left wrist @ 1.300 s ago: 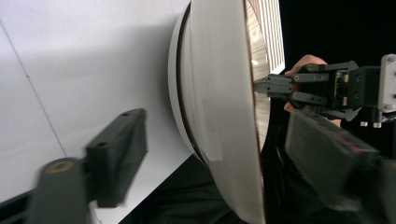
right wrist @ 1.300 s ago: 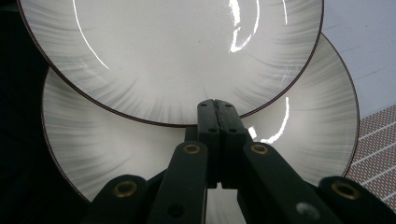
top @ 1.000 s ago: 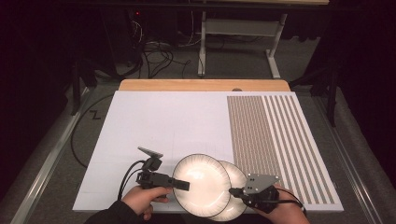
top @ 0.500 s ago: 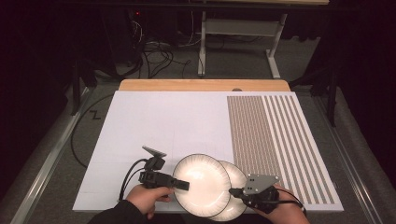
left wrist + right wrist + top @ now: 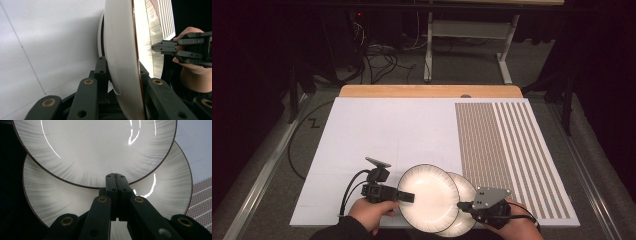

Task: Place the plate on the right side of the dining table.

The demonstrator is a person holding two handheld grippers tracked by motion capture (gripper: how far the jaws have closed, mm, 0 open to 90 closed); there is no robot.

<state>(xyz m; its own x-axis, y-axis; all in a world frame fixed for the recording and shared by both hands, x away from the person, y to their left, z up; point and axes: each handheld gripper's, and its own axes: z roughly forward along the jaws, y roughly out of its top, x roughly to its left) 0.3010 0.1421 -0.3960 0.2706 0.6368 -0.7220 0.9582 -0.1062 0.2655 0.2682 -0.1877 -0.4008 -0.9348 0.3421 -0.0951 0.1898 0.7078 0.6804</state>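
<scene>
At the near edge of the white table (image 5: 377, 130), toward its right half, two white plates with dark rims overlap. The left gripper (image 5: 406, 197) has its jaws clamped on the left rim of the upper plate (image 5: 428, 196), one jaw above and one below, as the left gripper view shows edge-on. The right gripper (image 5: 466, 205) points its jaws, pressed together with nothing between them, at the lower plate (image 5: 464, 202), which sits partly under the upper one. Farther right, a brown striped mat (image 5: 507, 150) runs to the far edge, where a wooden strip (image 5: 432, 91) borders the table.
</scene>
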